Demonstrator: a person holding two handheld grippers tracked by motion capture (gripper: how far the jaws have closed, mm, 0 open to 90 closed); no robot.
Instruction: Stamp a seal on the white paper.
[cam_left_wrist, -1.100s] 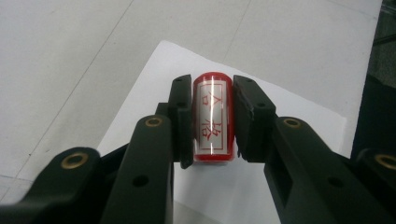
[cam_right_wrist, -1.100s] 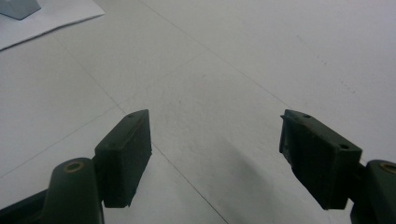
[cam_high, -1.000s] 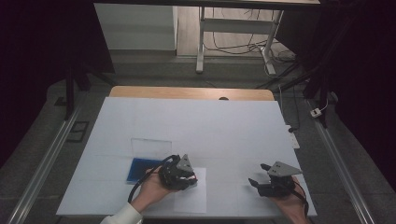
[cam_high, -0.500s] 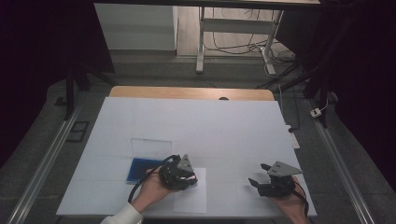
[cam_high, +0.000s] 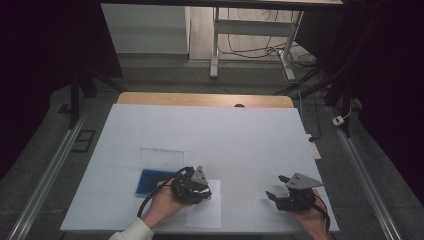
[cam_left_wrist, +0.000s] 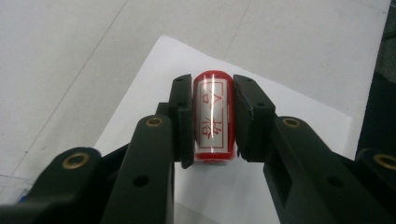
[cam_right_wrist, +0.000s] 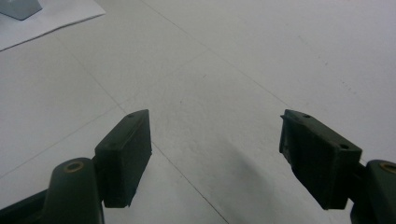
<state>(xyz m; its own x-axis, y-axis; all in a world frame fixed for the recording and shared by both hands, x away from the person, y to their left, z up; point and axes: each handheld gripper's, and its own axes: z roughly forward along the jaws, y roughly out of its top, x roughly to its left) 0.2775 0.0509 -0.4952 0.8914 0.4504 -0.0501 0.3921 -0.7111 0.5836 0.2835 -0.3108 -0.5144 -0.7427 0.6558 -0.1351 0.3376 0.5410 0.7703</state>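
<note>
A red cylindrical stamp (cam_left_wrist: 213, 116) with a white label of red characters lies sideways between the jaws of my left gripper (cam_left_wrist: 213, 84), which is shut on it. In the high view the left gripper (cam_high: 205, 192) sits low over a white sheet of paper (cam_high: 205, 214) near the table's front, left of centre. The same paper (cam_left_wrist: 289, 102) lies under the stamp in the left gripper view. My right gripper (cam_high: 276, 186) rests at the front right, jaws wide apart over bare table, and in its own view the right gripper (cam_right_wrist: 215, 119) holds nothing.
A blue pad (cam_high: 149, 181) lies just left of the left hand, with a clear lid (cam_high: 161, 157) behind it. The white table cover (cam_high: 210, 135) stretches back to a wooden edge (cam_high: 200, 99). Beyond it stand a frame's legs and cables on the floor.
</note>
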